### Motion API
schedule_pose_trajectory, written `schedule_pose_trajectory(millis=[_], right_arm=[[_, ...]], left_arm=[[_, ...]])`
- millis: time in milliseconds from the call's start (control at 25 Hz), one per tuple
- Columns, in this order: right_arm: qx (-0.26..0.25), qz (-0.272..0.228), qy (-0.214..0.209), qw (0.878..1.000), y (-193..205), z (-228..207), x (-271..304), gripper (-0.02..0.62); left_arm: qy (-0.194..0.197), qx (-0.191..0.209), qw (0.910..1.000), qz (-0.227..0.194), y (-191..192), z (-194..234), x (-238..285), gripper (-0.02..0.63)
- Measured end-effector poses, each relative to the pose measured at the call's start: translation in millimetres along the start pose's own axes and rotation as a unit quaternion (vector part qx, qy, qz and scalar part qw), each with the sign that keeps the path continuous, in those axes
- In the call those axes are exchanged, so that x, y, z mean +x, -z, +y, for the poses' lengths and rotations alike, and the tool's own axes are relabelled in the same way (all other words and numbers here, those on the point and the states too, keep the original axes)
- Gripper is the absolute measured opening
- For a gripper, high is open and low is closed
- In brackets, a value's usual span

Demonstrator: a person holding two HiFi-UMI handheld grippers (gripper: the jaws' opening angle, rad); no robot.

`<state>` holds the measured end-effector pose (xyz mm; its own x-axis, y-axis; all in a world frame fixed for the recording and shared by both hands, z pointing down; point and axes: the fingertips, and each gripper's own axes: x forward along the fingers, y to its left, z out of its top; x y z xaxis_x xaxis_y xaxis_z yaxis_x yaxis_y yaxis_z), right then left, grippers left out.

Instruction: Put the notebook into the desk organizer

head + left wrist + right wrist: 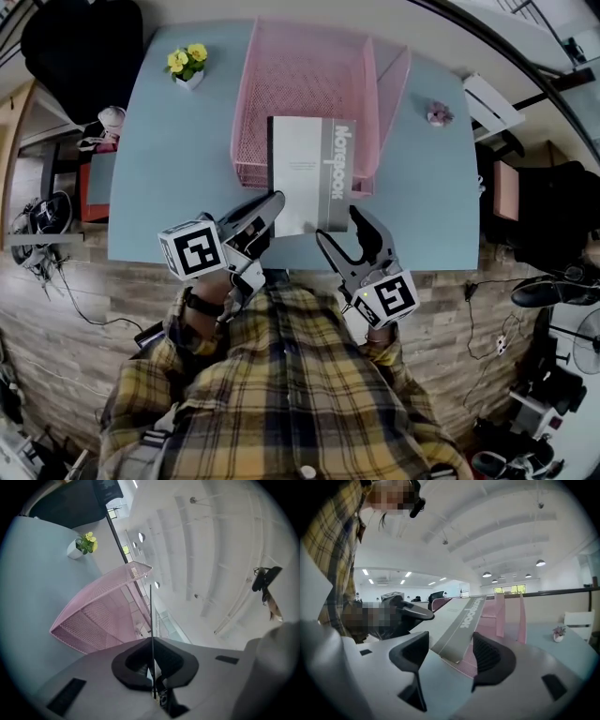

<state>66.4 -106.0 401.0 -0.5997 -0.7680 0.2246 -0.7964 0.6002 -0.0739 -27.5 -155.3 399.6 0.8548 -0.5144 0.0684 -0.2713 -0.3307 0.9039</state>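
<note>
A white and grey notebook [309, 173] lies tilted with its far end over the front of the pink mesh desk organizer [309, 66] and its near end out over the blue table. My left gripper [272, 208] is shut on the notebook's near left corner; in the left gripper view the notebook [151, 616] shows as a thin edge between the closed pads, with the organizer [98, 616] behind. My right gripper [339, 228] stands open at the near right corner. In the right gripper view that corner of the notebook [459, 620] sits between the spread jaws, untouched.
The blue table [159, 187] carries a small pot of yellow flowers [187, 66] at the back left and a small pink ornament [439, 114] at the back right. A white chair [492, 103] stands at the right, a black chair [80, 42] at the far left.
</note>
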Motion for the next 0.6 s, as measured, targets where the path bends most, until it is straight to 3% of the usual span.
schedule_pose_trajectory(millis=[120,280,600], right_arm=[[-0.036,0.01,-0.002,0.999,3,4,2,0.301],[-0.074,0.026,0.004,0.997,6,3,4,0.316],[-0.081,0.01,0.02,0.996,0,2,6,0.316]], left_arm=[[0.003,-0.016,0.9999,0.0,-2,1,2,0.003],[0.01,-0.067,0.9977,-0.003,-1,3,5,0.003],[0.029,-0.096,0.9949,0.001,-5,-2,11,0.005]])
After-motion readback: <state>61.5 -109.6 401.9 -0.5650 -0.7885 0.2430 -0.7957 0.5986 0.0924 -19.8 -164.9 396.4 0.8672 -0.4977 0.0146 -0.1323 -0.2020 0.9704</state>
